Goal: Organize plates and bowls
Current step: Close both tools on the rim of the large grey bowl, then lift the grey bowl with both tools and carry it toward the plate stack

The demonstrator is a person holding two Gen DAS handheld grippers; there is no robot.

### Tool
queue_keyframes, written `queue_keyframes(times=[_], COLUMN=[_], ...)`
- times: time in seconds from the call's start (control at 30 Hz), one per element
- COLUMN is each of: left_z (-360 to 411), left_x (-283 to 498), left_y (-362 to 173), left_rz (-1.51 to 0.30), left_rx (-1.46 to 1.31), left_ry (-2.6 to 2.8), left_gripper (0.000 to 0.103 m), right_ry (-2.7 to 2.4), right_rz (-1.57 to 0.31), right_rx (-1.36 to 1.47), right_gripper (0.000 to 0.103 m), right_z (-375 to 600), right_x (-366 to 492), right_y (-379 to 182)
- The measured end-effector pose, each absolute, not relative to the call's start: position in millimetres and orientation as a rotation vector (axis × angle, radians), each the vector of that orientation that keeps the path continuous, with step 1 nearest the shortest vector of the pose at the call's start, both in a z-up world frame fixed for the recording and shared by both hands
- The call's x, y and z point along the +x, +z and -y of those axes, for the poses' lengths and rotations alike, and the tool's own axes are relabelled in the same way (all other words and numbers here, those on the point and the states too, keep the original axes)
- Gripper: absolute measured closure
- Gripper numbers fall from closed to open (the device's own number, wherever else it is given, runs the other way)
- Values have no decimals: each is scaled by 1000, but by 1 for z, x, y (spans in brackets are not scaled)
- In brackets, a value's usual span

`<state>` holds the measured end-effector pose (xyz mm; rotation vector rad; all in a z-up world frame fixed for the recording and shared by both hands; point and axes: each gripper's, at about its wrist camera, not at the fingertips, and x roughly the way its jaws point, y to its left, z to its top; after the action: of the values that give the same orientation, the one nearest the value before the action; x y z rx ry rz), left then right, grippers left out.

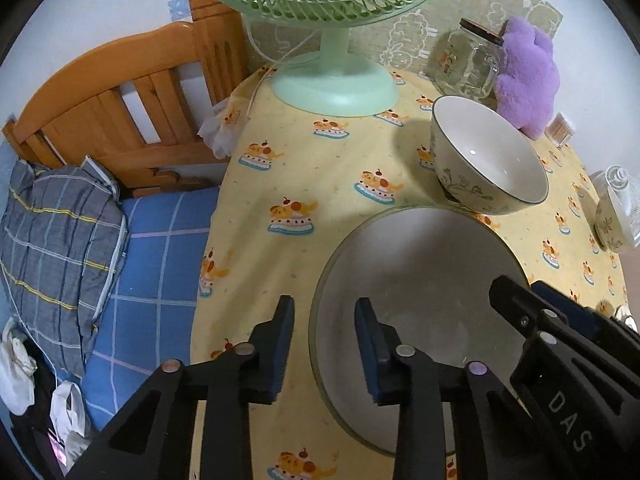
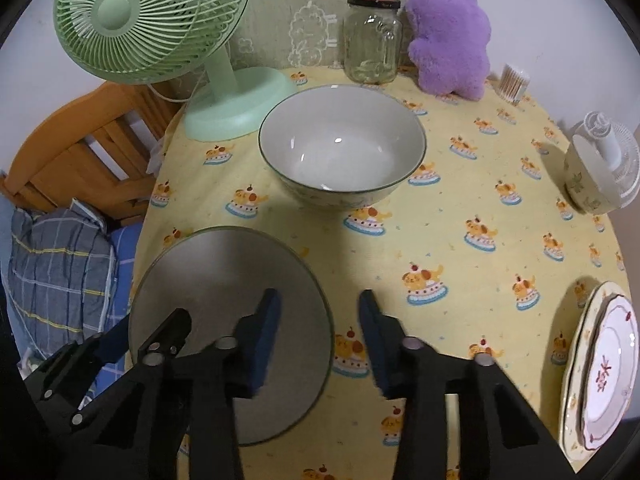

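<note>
Nearest the cameras, the left gripper (image 1: 324, 344) hung with its jaws parted, straddling the near-left rim of a wide grey plate (image 1: 416, 280) — one finger outside the rim, the other over the plate's inside — and it grasped nothing. The right gripper (image 2: 318, 336) was likewise spread and empty-handed, its left finger above the plate's right part and its right finger over the yellow tablecloth (image 2: 460, 208). Whether any pad touched the plate could not be told.

The grey plate lay flat at the near-left edge of the table, shaded by the grippers. At the near-right edge a stack of two cream plates (image 2: 600, 364) rested, the top one with a red mark at its centre.

Just beyond the grey plate stood a large floral bowl (image 2: 342, 148), upright and empty. A smaller floral bowl (image 2: 584, 184) sat well apart at the far right, beside a small white fan (image 2: 616, 152).

Farther back — along the wall — stood a green desk fan (image 2: 152, 20) at the left, a glass jar (image 2: 372, 40) with a dark lid, a purple plush toy (image 2: 448, 32) touching the jar's right side, and a small container of cotton swabs (image 2: 514, 82). Left of the table were a wooden bed frame (image 1: 120, 92) and a plaid pillow (image 1: 56, 252).
</note>
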<state>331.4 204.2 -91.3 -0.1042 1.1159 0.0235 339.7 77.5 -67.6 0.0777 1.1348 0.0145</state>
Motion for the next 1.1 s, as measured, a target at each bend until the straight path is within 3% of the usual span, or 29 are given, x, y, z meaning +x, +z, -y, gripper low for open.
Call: queue_keyframes(times=[0.1,0.57,1.1], left_z=[-203,-180,-98], left_x=[332,315,242], left_y=[-94,-85,-78], left_rz=[-1129,-1136,-1174], left_rx=[-107,-51,-117], left_ry=[22,54,132], left_gripper=[83,85,85], right_ry=[20,64,144], right_rz=[-1151,-1155,-1193], right_rx=[46,-8,-54], right_gripper=[79,79,79], right_z=[-83,-72,8], right_x=[342,327,260], right_y=[-70,-64,-57])
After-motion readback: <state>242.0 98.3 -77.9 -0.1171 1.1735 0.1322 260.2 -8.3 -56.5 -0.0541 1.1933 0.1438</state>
